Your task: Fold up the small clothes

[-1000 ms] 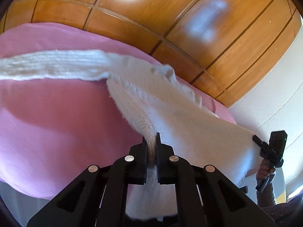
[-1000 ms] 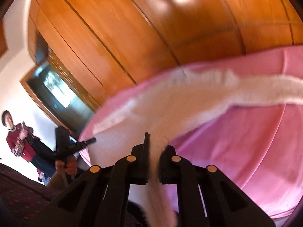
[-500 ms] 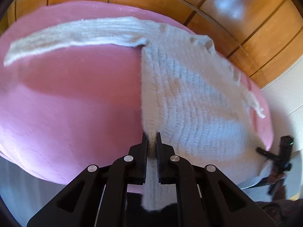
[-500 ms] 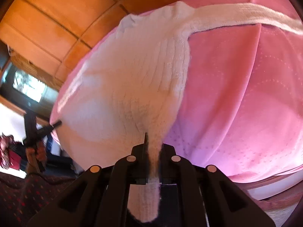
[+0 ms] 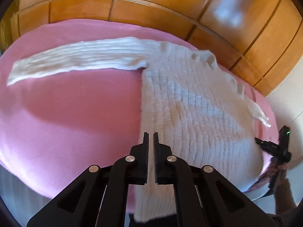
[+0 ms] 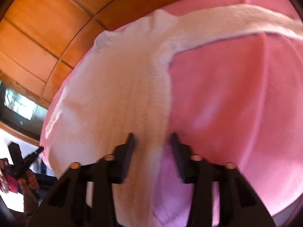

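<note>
White knit sweater (image 5: 189,102) lies spread flat on the pink bed cover (image 5: 75,113), hem toward me, collar toward the wooden wall panels (image 5: 151,13). One sleeve (image 5: 75,60) runs straight out to my left across the cover; in the left wrist view the opposite sleeve shows only as a thin strip at the far right edge of the bed. My left gripper (image 5: 150,138) sits over the left bottom corner of the sweater: its fingers (image 5: 145,151) stand almost together with a narrow slit between them, and knit fabric shows through that slit, so I read it as pinching the hem edge, though the contact itself is not sharp enough to be certain. My right gripper (image 6: 151,140) is over the other bottom corner; its fingers (image 6: 128,151) are spread wide apart, with the sweater's side edge (image 6: 151,113) lying loose between them and touching neither finger that I can see. This frame is motion-blurred. The hem hangs slightly past the near edge of the bed in both views. From the left wrist view, the right gripper (image 5: 274,149) appears at the right margin beside the bed; from the right wrist view, the left gripper (image 6: 20,160) appears at the left margin, held in my hand (image 6: 28,179).
</note>
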A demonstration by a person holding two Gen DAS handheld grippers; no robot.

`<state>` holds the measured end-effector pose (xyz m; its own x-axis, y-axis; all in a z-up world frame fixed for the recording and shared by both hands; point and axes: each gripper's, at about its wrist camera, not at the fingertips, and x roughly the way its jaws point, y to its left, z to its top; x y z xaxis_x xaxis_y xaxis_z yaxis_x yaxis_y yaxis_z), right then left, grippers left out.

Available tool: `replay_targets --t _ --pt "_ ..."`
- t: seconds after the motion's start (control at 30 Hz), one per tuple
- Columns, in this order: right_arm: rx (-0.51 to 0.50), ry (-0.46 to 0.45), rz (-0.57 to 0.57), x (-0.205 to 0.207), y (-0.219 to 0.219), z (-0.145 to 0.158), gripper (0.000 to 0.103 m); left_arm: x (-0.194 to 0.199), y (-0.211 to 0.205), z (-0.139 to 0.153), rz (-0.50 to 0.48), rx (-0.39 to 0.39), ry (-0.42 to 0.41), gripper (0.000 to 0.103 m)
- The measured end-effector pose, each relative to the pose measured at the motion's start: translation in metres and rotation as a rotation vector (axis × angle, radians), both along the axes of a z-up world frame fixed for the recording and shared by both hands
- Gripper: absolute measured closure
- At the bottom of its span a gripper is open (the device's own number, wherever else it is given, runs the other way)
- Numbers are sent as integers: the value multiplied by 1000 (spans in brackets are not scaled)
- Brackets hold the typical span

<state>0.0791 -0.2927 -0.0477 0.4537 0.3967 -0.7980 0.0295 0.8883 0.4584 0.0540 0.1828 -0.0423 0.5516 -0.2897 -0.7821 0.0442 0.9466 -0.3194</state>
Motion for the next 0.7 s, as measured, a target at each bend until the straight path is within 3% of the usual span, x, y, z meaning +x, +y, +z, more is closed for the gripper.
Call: replay_targets --t 0.07,0.17,0.2,0.27,0.3,0.37,0.43,0.53,0.57,0.6,0.67,0.7 --pt "-73 -49 0 -10 1 15 98 9 -11 -19 -15 24 59 77" --pt "-138 -87 -54 -22 -11 28 99 7 -24 -41 -49 123 94 84" --pt "-169 -66 -59 -20 -12 22 99 3 -28 -42 -56 171 99 85" --pt "-195 3 -56 -18 -10 1 99 -2 -24 -43 -42 151 122 87" --pt "-197 14 -59 -18 -6 -8 99 -4 -21 -42 -40 139 137 87" --pt "-159 -4 -93 -15 -7 -8 98 -8 -23 -39 -43 188 142 87" --pt "-105 -9 -112 -15 -13 -8 91 -11 -29 -32 -35 258 121 87" --pt "-82 -26 -153 -14 -24 -2 72 -4 -41 -12 -14 249 17 86" --pt "-81 -37 -175 -15 -33 3 61 -1 -45 -7 -23 238 -8 77" --pt "-68 -53 -224 -14 -47 7 60 5 -54 0 -39 214 -43 66" --pt "-39 -66 -314 -12 -75 9 58 22 -72 7 -67 175 -89 56" --pt "-26 -69 -367 -10 -90 9 52 29 -79 7 -85 166 -93 56"
